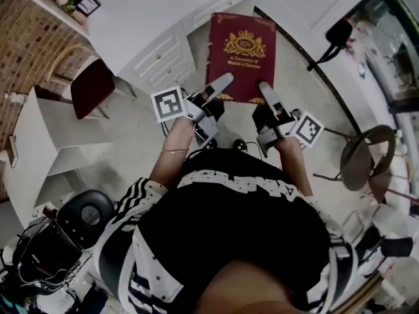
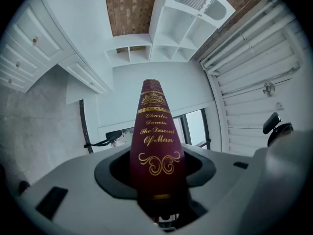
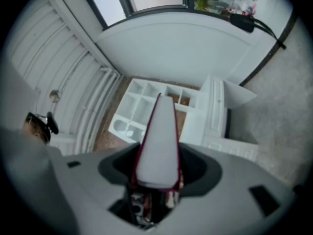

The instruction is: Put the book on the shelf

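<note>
White room with a speckled grey floor (image 1: 137, 136), a brick wall (image 1: 19, 38) at 10 o'clock in the head view, and a white cabinet with drawers (image 1: 160, 54) at 11 o'clock; a chair with a dark red seat (image 1: 91, 87) stands at 9 o'clock and a round stool (image 1: 363, 156) at 3 o'clock. Centre, at 12 o'clock: the book (image 1: 241, 57), a large red hardback, which I hold flat and cover-up in the air in front of me. My left gripper (image 1: 219, 87) is clamped on its near edge at the spine side. My right gripper (image 1: 267, 93) is clamped on the same edge at the page side, where its own view shows the white block of pages between red boards. Both sets of jaws are closed firmly on the book, with no gap to either side. I judge that the two grips, set apart along one edge, keep so broad a volume from sagging or swinging. Lettering: the cover reads "A Treasury of World's Classics" under a gold crest, whose monogram is too small to read. The spine, in the left gripper view, reads "Charles Darwin" and "The Descent Of Man". The shelf (image 2: 176, 23), a white unit of open compartments, lies at 12 to 1 o'clock in that view, well apart from the book, which is not yet on it.
</note>
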